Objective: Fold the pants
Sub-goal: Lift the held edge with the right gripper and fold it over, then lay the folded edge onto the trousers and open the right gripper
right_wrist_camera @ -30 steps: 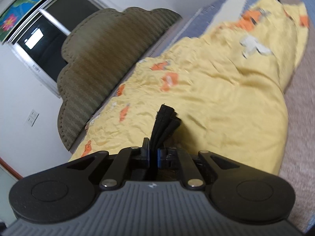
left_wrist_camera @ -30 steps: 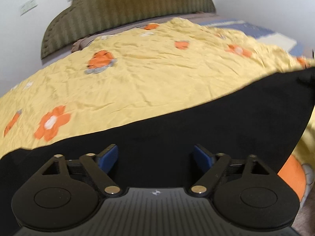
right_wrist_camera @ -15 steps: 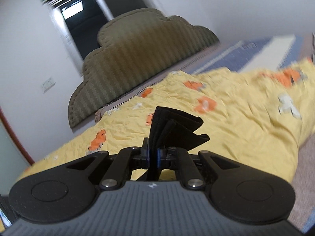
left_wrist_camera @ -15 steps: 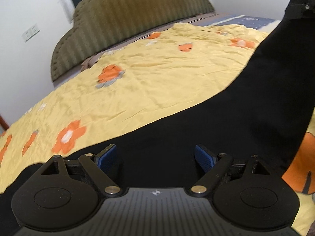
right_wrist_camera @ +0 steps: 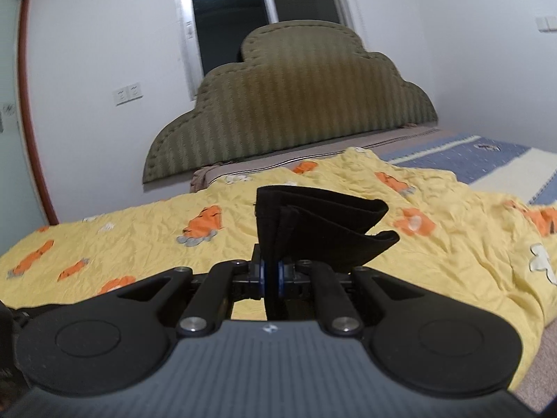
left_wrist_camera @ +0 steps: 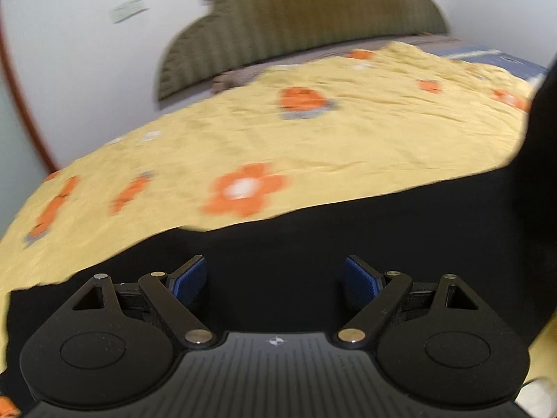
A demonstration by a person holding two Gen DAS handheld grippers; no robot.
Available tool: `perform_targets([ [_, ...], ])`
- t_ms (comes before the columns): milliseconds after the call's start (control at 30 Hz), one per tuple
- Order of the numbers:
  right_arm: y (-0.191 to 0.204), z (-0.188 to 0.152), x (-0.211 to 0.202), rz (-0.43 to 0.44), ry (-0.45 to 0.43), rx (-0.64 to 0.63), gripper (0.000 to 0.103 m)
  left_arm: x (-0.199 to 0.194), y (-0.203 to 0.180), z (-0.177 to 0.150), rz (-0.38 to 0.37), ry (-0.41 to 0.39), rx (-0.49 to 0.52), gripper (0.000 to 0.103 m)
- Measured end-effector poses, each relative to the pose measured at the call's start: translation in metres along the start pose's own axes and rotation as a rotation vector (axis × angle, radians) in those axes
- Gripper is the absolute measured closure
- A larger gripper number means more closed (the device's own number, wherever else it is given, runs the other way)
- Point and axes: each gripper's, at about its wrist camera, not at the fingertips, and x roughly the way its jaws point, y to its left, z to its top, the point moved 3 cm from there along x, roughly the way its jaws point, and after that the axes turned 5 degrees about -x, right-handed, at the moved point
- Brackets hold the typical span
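Writing: none readable; a small pale emblem is showing on the right gripper's body
Pants: black, plain; lying across the yellow flowered quilt, rising at the right edge; hem layers are fanning out beyond the right fingers
Left gripper: fingers standing wide apart over the black cloth, gripping nothing
Right gripper: fingers pinching the pants' bunched edge

Motion blurs the bedspread; pants run off-frame right.
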Motion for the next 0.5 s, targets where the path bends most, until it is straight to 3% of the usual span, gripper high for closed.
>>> perform_targets([
  [233, 0.03, -0.001, 0.003, 0.025, 0.002, -0.063, 0.095, -0.014, 0.128, -0.028, 0.213, 0.002, -0.178, 0.017],
  [367, 0.035, -0.004, 0.006, 0.031, 0.01, -0.06, 0.095, -0.025, 0.205, -0.046, 0.347, 0.003, -0.364, 0.017],
  [500, 0.043, -0.007, 0.013, 0.04, 0.03, -0.072, 0.095, -0.036, 0.256, -0.058, 0.347, 0.0, -0.562, 0.017],
])
